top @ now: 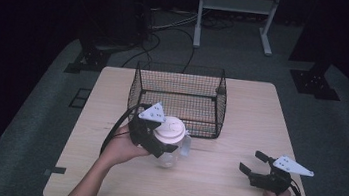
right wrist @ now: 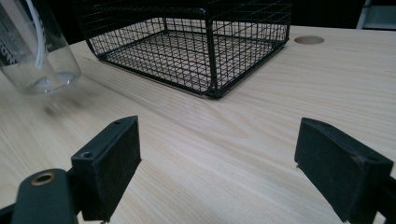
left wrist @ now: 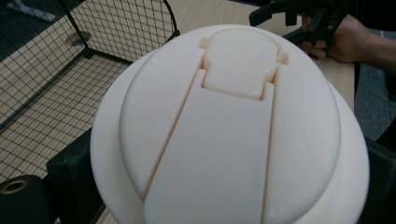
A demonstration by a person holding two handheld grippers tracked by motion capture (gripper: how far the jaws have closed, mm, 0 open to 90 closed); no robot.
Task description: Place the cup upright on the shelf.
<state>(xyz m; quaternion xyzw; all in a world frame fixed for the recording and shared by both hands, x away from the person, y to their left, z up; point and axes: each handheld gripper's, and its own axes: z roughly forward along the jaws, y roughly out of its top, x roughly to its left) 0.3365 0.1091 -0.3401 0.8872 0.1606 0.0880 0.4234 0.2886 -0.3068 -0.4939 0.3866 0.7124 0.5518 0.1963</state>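
A clear plastic bottle (top: 169, 154) with a cream flip lid (top: 169, 127) is held just in front of the black wire basket (top: 138, 88). My left gripper (top: 157, 138) is shut on the bottle at its lid, one jaw on each side. The lid (left wrist: 229, 126) looms close in the left gripper view. In the right gripper view the bottle's clear lower part (right wrist: 32, 51) leans at the upper left, its base near the tabletop. My right gripper (top: 251, 162) rests low over the table's front right, open, with bare wood between its jaws (right wrist: 217, 163).
The basket (right wrist: 187, 51) stands at the middle back of the wooden table (top: 240, 116) and holds nothing visible. A round hole (right wrist: 308, 40) sits in the tabletop beside it. The other hand and gripper (left wrist: 299, 18) show far off in the left gripper view. Cables and stand legs lie on the floor behind.
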